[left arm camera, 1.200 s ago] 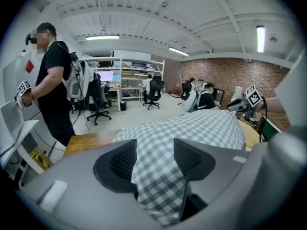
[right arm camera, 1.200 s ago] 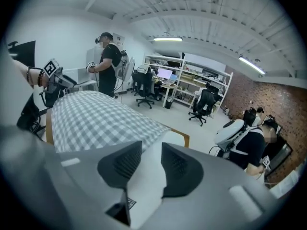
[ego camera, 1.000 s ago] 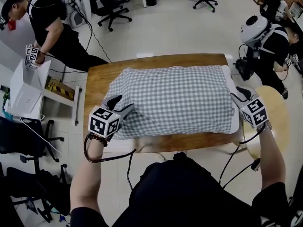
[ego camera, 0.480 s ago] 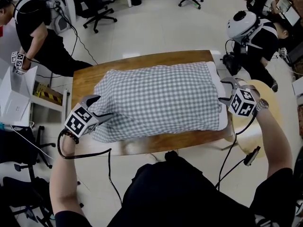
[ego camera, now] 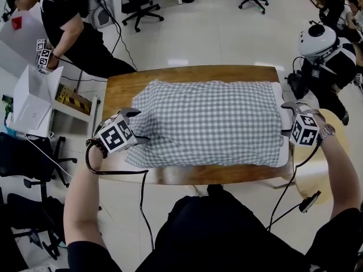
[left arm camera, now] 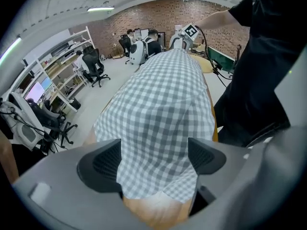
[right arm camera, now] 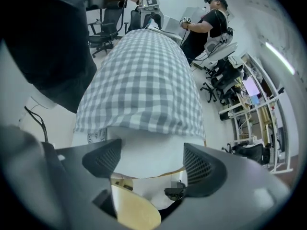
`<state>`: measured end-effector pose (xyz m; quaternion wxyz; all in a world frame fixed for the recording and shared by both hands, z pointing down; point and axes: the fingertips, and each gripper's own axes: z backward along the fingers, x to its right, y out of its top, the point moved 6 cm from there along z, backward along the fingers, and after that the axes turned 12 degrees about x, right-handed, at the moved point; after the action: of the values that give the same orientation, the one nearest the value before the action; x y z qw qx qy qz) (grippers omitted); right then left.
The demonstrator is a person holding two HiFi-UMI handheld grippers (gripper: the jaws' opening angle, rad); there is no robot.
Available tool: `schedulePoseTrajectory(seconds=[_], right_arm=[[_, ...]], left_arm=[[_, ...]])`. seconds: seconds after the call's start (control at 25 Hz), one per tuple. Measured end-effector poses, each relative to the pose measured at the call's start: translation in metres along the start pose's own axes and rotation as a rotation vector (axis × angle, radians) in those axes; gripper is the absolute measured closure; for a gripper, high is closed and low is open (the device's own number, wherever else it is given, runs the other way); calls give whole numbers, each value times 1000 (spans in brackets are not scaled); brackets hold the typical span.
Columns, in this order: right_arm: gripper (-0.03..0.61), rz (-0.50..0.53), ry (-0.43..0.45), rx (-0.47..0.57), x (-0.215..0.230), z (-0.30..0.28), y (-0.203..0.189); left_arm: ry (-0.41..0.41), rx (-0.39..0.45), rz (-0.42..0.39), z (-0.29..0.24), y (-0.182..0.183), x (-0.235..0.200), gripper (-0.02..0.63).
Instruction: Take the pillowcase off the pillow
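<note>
A pillow [ego camera: 282, 137] in a grey-and-white checked pillowcase [ego camera: 210, 123] is laid lengthwise across a wooden table [ego camera: 187, 73], well within its edges. At the right end a white strip of the pillow is left uncovered, where the pillowcase stops short.

The left gripper [ego camera: 136, 124] is held at the left, closed end of the pillowcase. In the left gripper view its jaws are seen spread as wide as they go, having just been opening, and a corner of the checked fabric [left arm camera: 163, 104] is framed between the two pads without being pinched. Bare wood of the table is seen just under that corner.

The right gripper [ego camera: 287, 118] is held at the opposite end. In the right gripper view its jaws are likewise seen well apart, having just been opening, and the white end of the pillow [right arm camera: 153, 145] is bracketed between them but not clamped. A round pale wooden seat [right arm camera: 134, 210] is seen below it.
</note>
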<state>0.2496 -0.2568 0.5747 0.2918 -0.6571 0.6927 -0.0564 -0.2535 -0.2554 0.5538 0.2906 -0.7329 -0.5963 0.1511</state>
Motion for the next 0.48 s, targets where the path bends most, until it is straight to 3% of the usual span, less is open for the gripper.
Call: schedulePoseTrajectory(seconds=[0.28, 0.48], right_arm=[[156, -31, 58, 6, 32, -25, -17], [138, -71, 72, 16, 40, -47, -22]], left_arm=[[-87, -81, 33, -32, -8, -35, 169], [-141, -74, 89, -54, -21, -52, 158]])
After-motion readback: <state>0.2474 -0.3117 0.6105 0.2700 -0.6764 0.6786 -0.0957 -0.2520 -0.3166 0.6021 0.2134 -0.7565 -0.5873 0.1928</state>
